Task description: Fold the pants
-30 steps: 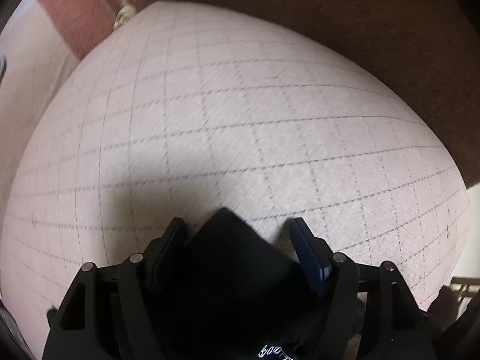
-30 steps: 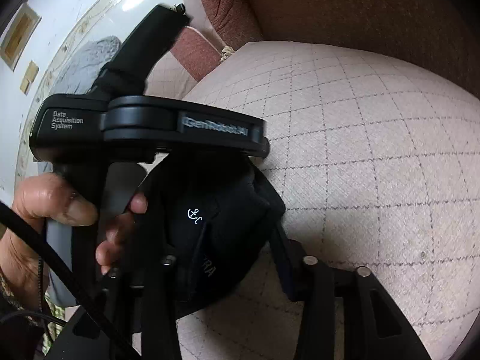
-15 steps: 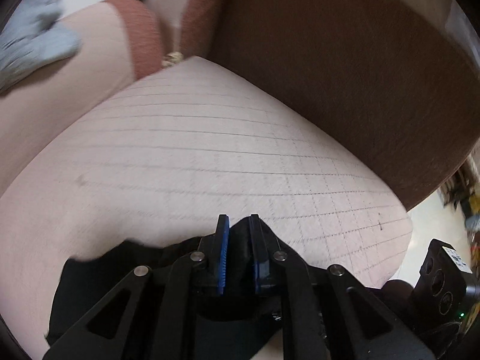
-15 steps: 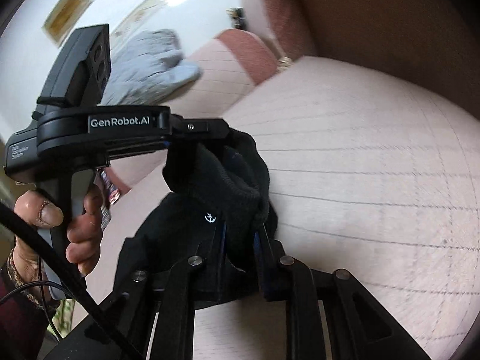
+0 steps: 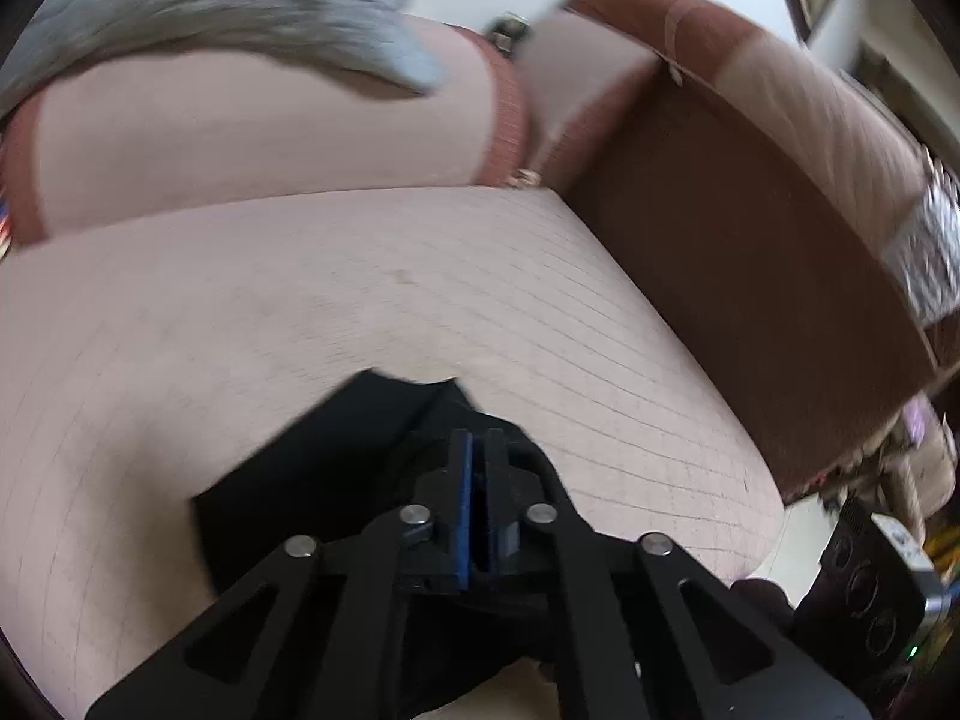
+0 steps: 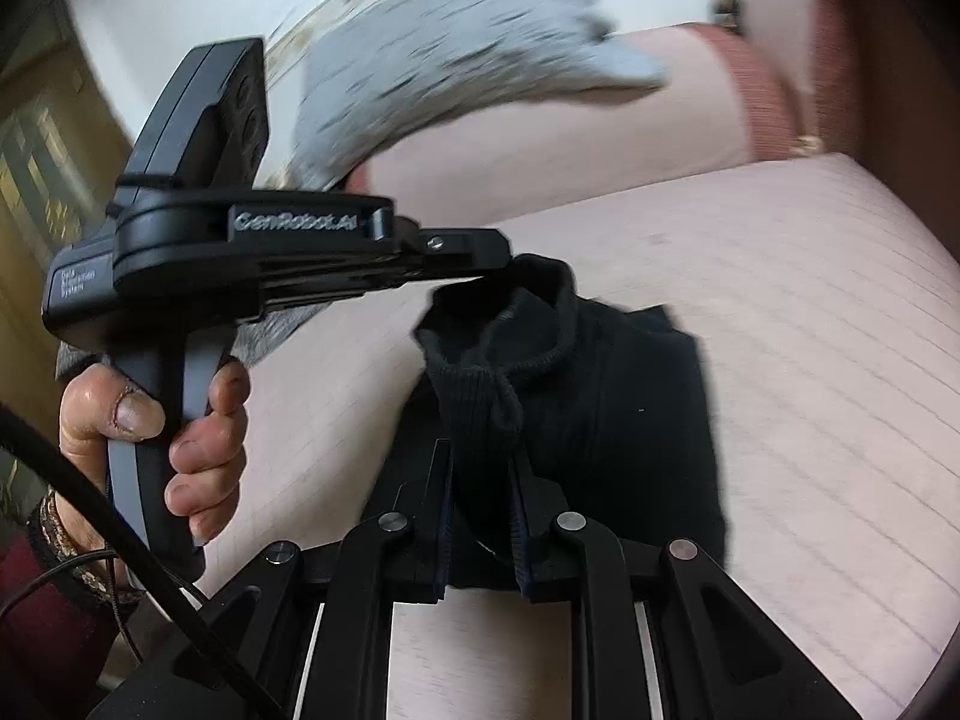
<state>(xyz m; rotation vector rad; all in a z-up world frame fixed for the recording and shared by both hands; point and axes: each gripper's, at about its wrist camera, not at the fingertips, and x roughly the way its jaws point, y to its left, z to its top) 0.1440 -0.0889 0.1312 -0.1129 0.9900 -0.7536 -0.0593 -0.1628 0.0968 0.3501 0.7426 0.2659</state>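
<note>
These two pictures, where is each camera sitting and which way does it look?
Left wrist: on the left hand-held gripper, looking along its fingers, shut on the black pants, across the sofa cushion.
Right wrist: on the right hand-held gripper, shut on the pants' ribbed band; the person's left hand shows.
Shared: pants, cushion, grey cloth.

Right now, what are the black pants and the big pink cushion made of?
The black pants look like soft cotton-type knit: the ribbed band and drawstring show between the right gripper fingers. The pink cushion seems matte woven upholstery fabric, with thin stitched lines across it. Exact fibres can't be told.
</note>
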